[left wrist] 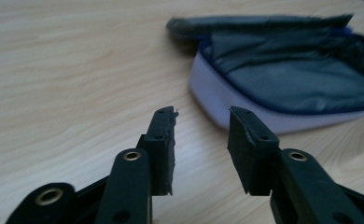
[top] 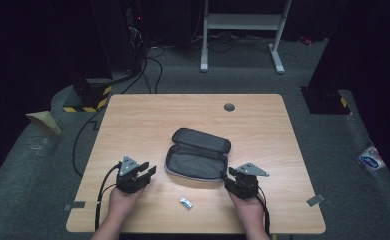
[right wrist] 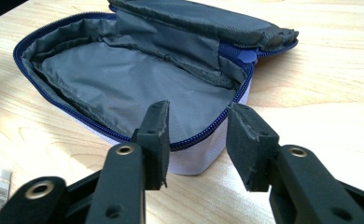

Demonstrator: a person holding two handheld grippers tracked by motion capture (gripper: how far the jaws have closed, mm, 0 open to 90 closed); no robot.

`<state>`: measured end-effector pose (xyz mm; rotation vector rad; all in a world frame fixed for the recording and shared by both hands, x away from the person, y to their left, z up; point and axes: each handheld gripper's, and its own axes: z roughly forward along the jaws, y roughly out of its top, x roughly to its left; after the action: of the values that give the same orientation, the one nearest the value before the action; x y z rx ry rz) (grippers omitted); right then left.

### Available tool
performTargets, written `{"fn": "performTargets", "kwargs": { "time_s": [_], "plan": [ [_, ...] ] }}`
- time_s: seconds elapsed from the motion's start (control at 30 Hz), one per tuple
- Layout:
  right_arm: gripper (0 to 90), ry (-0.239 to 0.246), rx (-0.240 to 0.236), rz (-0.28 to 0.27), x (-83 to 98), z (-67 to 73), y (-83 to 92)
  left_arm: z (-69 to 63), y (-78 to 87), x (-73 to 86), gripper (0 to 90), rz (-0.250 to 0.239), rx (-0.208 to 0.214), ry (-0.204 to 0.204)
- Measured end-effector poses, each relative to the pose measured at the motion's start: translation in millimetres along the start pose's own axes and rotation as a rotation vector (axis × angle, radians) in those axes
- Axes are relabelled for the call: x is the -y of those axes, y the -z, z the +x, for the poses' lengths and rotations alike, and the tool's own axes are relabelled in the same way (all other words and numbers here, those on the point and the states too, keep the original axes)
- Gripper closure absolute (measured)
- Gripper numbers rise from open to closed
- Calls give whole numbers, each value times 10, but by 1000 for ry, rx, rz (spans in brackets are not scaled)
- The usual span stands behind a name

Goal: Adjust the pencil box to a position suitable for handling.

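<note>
Right gripper view has the right claw (right wrist: 196, 140) parted and empty, right at the near rim of the pouch (right wrist: 138, 79); left claw (left wrist: 201, 149) is likewise apart, pouch ahead to its right. Risk: pinching only lining drags it. It's unzipped, grey inside, blue zipper.

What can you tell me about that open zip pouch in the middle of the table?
The pouch is a soft fabric case, unzipped and lying open and flat on the wooden table. Its lining looks like thin grey cloth, a blue zip runs round the rim, and the lower outer wall is pale, whitish. The dark grey lid is folded back on the far side. Nothing shows inside it. The right gripper sits at its near right corner, jaws apart and not gripping it; whether they touch it is unclear.
</note>
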<state>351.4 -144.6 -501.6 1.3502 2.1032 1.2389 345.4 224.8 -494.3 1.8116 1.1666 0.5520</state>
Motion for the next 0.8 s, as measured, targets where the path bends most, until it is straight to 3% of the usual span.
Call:
{"fn": "performTargets", "kwargs": {
  "time_s": [0.1, 0.23, 0.47, 0.8],
  "plan": [
    [626, 7, 3, 5, 0, 4, -9, -110, -89, -87, 571, -17, 38, -4],
    [696, 2, 9, 17, -2, -24, -40, -163, -249, -118, 562, 17, 57, 23],
    [740, 17, 13, 24, -29, -41, -104, -207, -321, -96, 628, 41, 68, 26],
    [748, 3, 29, 41, -211, -165, -404, -284, -369, -20, 645, 52, 76, 5]
  ]
}}
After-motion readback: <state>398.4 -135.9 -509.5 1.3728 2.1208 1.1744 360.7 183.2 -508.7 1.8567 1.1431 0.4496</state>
